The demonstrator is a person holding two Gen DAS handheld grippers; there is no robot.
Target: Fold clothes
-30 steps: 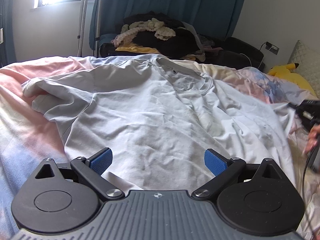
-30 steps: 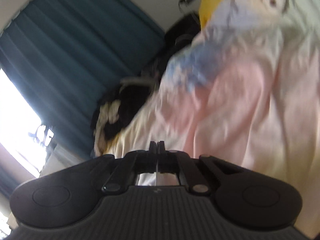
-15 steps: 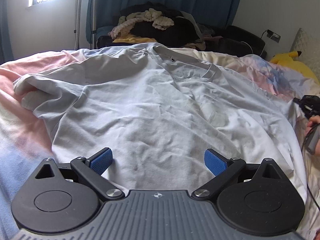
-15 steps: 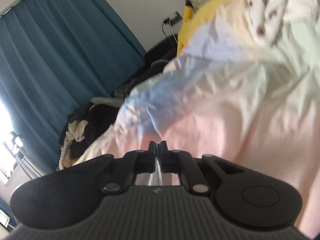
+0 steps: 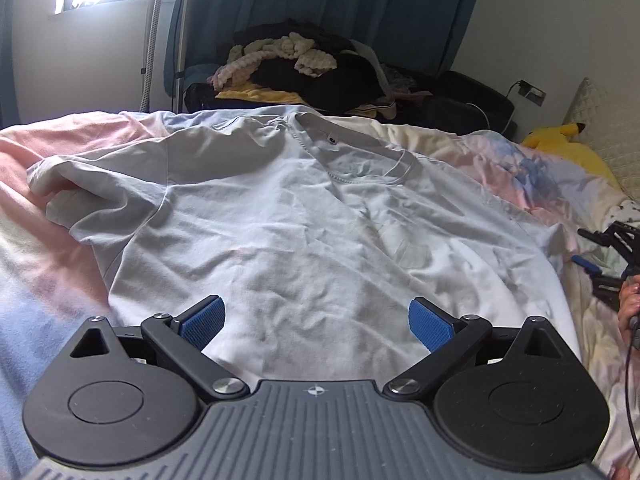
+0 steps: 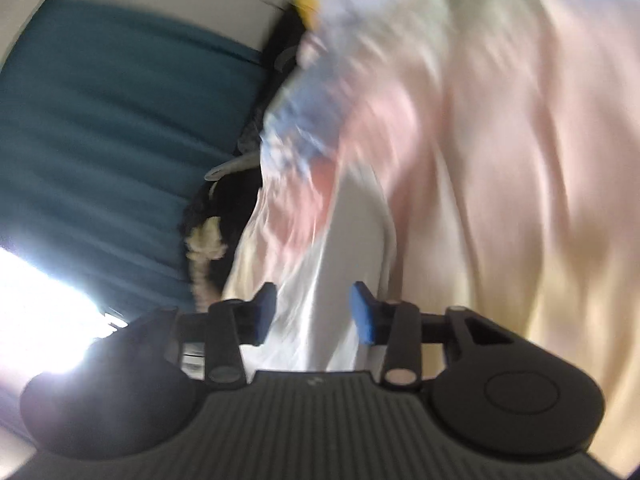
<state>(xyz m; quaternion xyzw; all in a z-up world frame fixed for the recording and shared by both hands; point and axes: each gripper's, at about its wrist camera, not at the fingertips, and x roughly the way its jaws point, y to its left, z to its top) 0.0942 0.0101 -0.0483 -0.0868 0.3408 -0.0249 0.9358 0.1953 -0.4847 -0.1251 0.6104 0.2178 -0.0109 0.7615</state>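
On the bed (image 5: 60, 248) a white shirt (image 5: 320, 232) lies spread flat with its front up, its neck at the far end and its bottom edge just under the left gripper (image 5: 316, 322), so its long way runs straight out from that gripper. Both sleeves are out to the sides, so the shirt is not folded now. The left gripper has its blue pads wide apart and holds nothing, and the right gripper (image 6: 314, 314), off by the shirt's right side, is also spread, with white cloth showing between its pads in a blurry view.
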